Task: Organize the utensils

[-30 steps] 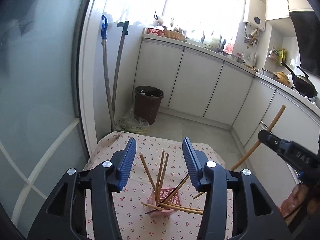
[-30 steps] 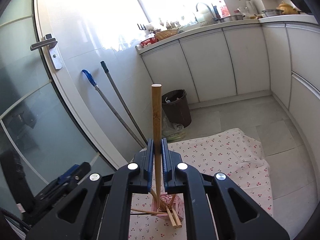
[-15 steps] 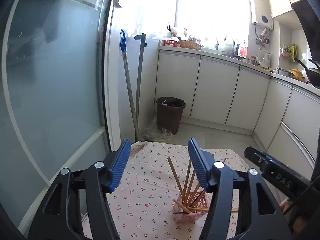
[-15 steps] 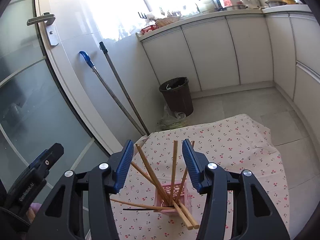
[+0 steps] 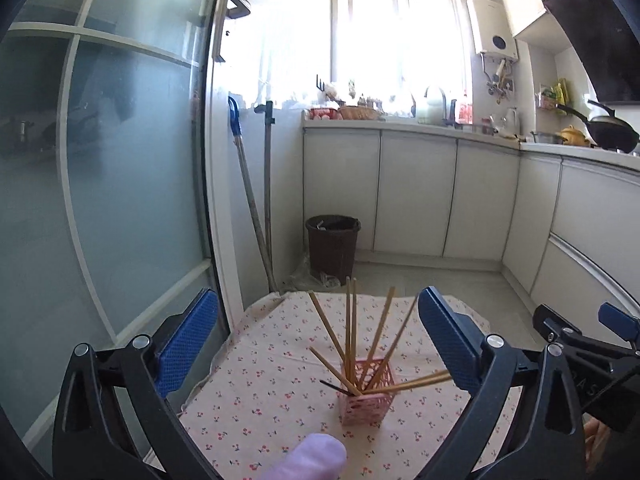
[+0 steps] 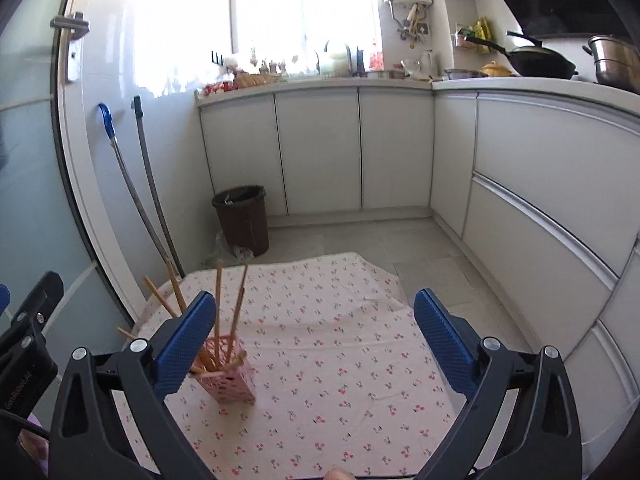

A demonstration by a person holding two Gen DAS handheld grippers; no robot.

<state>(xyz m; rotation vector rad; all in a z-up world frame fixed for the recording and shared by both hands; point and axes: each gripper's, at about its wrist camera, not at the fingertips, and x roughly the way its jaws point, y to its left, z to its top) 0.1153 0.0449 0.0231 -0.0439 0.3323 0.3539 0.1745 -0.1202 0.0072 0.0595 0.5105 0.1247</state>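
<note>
A pink lattice utensil holder [image 5: 366, 394] stands on a cherry-print tablecloth [image 5: 256, 396]. Several wooden chopsticks [image 5: 350, 336] fan out of it. In the right wrist view the holder [image 6: 230, 374] sits low left, behind the left finger, with the chopsticks [image 6: 218, 304] sticking up. My left gripper [image 5: 318, 340] is open and empty, above and behind the holder. My right gripper [image 6: 314, 338] is open and empty, to the right of the holder. The right gripper's body shows at the left wrist view's right edge [image 5: 580, 344].
A brown trash bin [image 5: 333, 242] and two mop handles [image 5: 256, 200] stand beyond the table by a glass door [image 5: 120, 184]. White cabinets [image 6: 360, 152] line the back and right. The tablecloth [image 6: 340, 360] drapes over the table's far edge.
One second ago my right gripper was shut on a chopstick above the holder. It let go; the chopstick stands in the holder. Both grippers have drawn back and opened wider.
</note>
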